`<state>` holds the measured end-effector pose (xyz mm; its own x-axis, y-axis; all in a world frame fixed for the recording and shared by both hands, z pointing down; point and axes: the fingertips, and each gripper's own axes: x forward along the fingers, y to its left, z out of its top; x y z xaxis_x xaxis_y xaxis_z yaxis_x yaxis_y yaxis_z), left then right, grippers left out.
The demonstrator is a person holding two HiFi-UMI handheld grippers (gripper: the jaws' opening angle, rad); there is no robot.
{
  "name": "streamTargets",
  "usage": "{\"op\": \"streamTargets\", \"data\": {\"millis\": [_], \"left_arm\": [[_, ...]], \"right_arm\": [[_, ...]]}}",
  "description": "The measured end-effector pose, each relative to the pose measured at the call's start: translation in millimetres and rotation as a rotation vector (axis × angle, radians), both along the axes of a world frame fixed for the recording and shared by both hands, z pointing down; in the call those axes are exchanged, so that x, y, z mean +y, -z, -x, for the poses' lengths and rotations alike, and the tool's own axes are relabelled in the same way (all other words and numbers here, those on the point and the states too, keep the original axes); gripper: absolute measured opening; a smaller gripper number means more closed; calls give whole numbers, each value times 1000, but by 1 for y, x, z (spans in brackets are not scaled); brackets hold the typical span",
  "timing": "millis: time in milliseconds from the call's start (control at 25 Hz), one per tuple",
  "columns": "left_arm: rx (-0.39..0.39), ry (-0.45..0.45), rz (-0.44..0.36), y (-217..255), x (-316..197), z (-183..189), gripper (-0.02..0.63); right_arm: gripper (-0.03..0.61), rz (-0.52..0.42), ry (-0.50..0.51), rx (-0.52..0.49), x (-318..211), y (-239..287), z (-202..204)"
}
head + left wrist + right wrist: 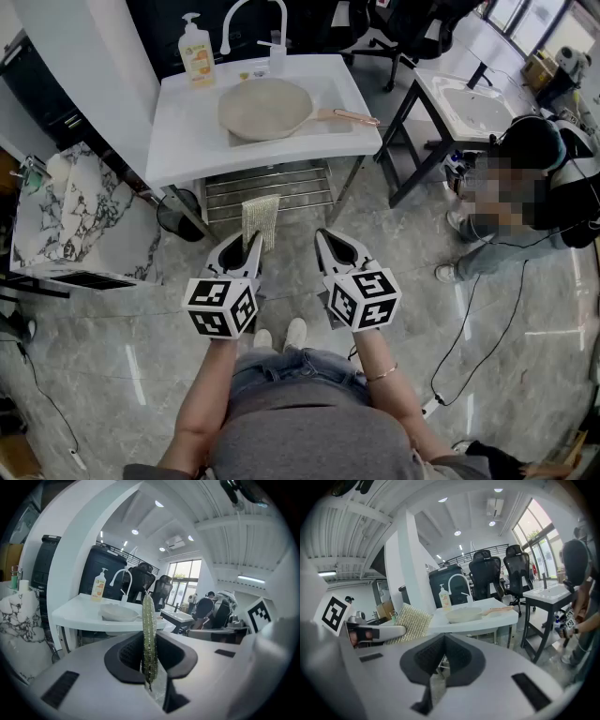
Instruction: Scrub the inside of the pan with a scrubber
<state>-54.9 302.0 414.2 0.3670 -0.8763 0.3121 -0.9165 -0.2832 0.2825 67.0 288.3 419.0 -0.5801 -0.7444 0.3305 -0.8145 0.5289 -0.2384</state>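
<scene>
A beige pan (265,107) with a copper-pink handle (352,116) lies in the white sink unit (187,141); it also shows as the pan (119,613) and the pan (464,615) in the gripper views. My left gripper (253,246) is shut on a flat yellow-green scrubber (260,219), held well short of the sink above the floor. Seen edge-on, the scrubber (149,639) stands upright between the jaws. My right gripper (322,240) is shut with nothing in it, beside the left one. From the right gripper view the scrubber (411,623) appears at the left.
A soap bottle (196,52) and a white tap (253,23) stand at the back of the sink. A marble-patterned stand (56,216) is at the left, a second sink table (464,103) at the right, with a seated person (534,197) beside it. Cables run across the floor.
</scene>
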Motion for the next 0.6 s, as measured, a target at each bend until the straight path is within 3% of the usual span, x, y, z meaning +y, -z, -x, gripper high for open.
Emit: {"op": "streamTargets", "data": {"millis": [600], "left_arm": [[-4, 20, 4, -1, -6, -12, 67]], "right_arm": [[11, -57, 53, -66, -9, 20, -9]]}}
